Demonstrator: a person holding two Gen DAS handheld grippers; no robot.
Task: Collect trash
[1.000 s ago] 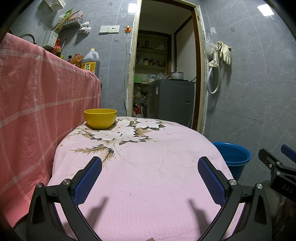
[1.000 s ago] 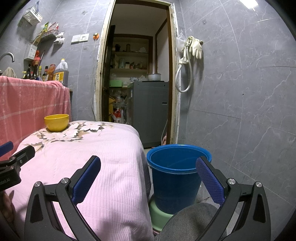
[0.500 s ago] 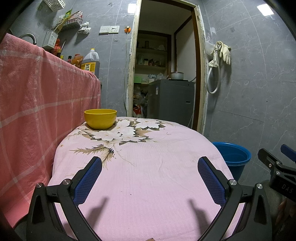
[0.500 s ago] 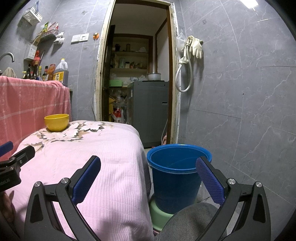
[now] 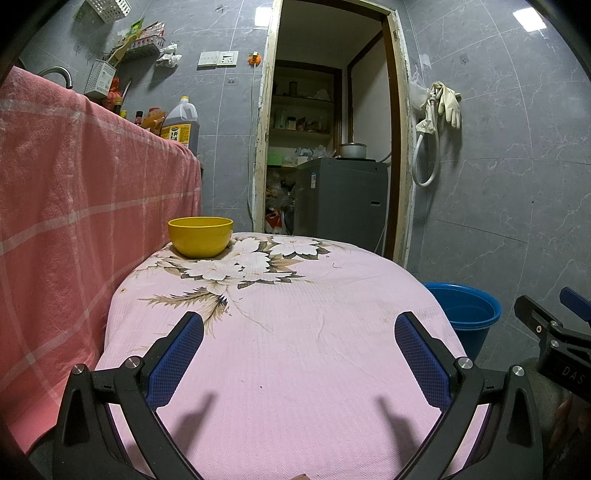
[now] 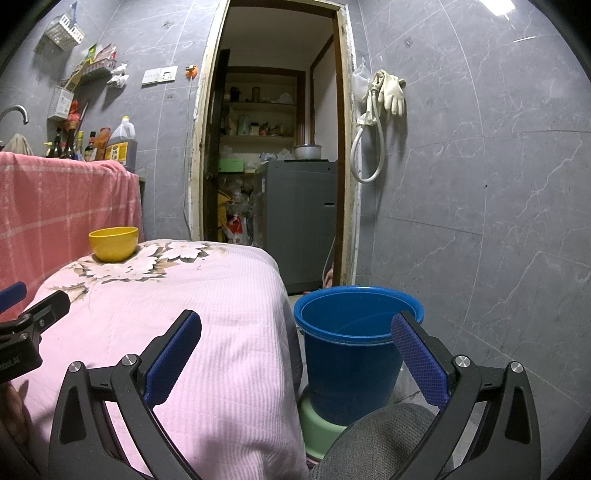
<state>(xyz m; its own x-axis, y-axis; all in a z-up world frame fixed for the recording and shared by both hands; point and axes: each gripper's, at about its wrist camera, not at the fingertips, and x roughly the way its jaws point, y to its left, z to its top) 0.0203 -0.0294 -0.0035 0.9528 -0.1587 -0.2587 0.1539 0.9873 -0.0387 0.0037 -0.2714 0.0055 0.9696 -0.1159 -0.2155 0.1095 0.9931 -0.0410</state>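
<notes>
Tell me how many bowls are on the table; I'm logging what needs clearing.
1: a yellow bowl at the far left corner of the flowered pink tablecloth, beside the hanging pink checked cloth. Its inside is hidden.

Woven pink floral tablecloth [image 5: 295,350], matt; glossy yellow plastic bowl [image 5: 200,236]; smooth blue plastic bucket [image 6: 351,350]; polished grey wall tiles [image 6: 480,184].

**Dim overhead light, sharp frames, heavy fisheye bend**

Ceiling panel reflection [image 5: 529,19] glares on grey tiles, upper right of the doorway [image 5: 328,122]. Room beyond the doorway darker. Two soft finger shadows [image 5: 195,413] fall on the pink cloth [image 5: 295,332] below it. Focus crisp centrally; edges bow, corners vignette black.
</notes>
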